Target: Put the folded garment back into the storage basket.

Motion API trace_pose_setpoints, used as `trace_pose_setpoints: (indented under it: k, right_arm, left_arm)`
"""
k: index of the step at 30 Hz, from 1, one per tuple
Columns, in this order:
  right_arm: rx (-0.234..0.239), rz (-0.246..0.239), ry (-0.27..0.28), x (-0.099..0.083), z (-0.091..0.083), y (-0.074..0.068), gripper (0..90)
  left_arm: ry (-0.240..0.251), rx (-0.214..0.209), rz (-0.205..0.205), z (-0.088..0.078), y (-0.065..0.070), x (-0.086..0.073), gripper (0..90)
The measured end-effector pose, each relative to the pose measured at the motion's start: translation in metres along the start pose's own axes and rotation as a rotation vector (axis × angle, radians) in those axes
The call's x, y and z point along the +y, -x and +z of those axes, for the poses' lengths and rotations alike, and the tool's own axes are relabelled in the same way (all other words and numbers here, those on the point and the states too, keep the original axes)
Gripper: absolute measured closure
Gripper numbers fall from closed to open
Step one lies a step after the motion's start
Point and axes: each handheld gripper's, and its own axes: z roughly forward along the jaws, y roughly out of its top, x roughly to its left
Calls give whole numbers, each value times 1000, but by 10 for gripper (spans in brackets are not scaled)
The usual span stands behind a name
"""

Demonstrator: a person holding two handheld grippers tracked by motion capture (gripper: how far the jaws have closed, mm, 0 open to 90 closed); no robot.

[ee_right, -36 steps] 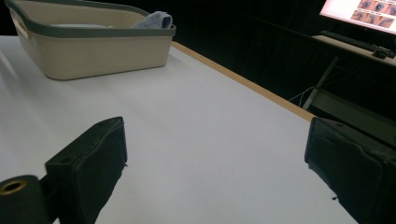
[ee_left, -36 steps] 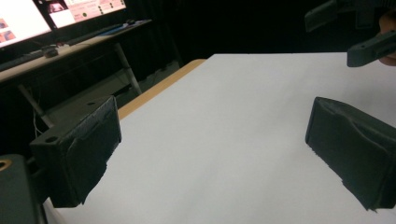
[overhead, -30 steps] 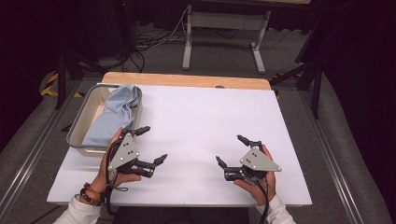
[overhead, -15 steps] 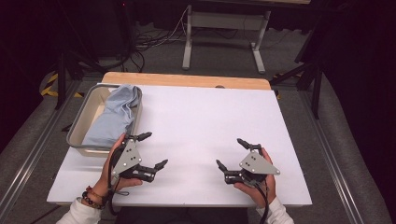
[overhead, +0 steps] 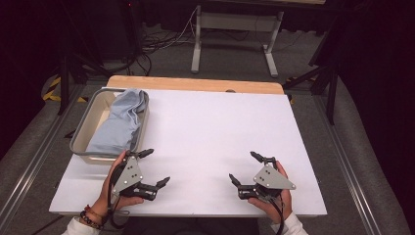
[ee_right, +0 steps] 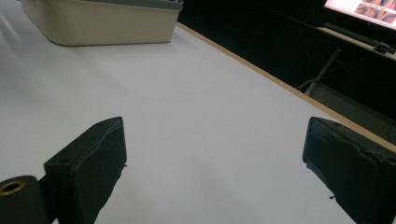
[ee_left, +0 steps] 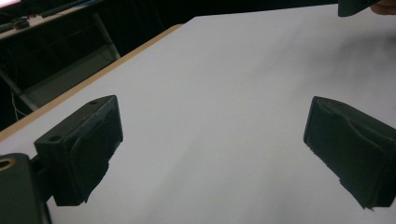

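My left gripper rests low over the white table top near the front left, held in a hand, jaws wide open with nothing between them. In the left gripper view its jaws frame bare white surface. My right gripper sits at the front right, also open and empty, jaws pointing toward the left one. The right gripper view looks between its jaws across the white top. A grey-blue cloth lies bunched in a beige bin at the table's left edge.
The bin stands at the far end of the right gripper view. A wooden strip runs along the table's far edge. Beyond it are a metal stand and cables on the floor. A lit screen glows off the table.
Both grippers have drawn back slightly toward the near edge of the table. Their jaws stay open. The cloth and bin have not moved.
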Motion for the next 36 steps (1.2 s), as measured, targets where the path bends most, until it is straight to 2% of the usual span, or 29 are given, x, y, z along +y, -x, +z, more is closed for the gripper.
trace_pose_setpoints:
  k: [5,8,11,16,19,22,31,36]
  right_arm:
    - [11,-3,-9,-5,-1,-3,65]
    - [20,-16,-17,-8,-1,-8,65]
    - [39,-14,-17,-10,-1,-11,65]
    - [47,-16,-13,-10,-1,-11,60]
    - [46,-15,-22,-12,-1,-10,60]
    - [47,-8,-25,-12,-1,-11,59]
    - [27,0,-26,-11,-4,-11,60]
    - [32,1,-33,-13,-3,-11,59]
  left_arm:
    - [-17,-3,-44,-4,2,-12,63]
    - [-44,3,-41,-6,6,-19,64]
    - [-45,0,-63,-8,5,-22,61]
    - [-57,2,-62,-5,6,-24,58]
    - [-59,1,-42,-4,8,-22,57]
    - [-45,-9,-53,-4,7,-21,55]
    - [-31,-20,-38,-6,8,-18,51]
    - [-45,-24,-42,-2,8,-19,49]
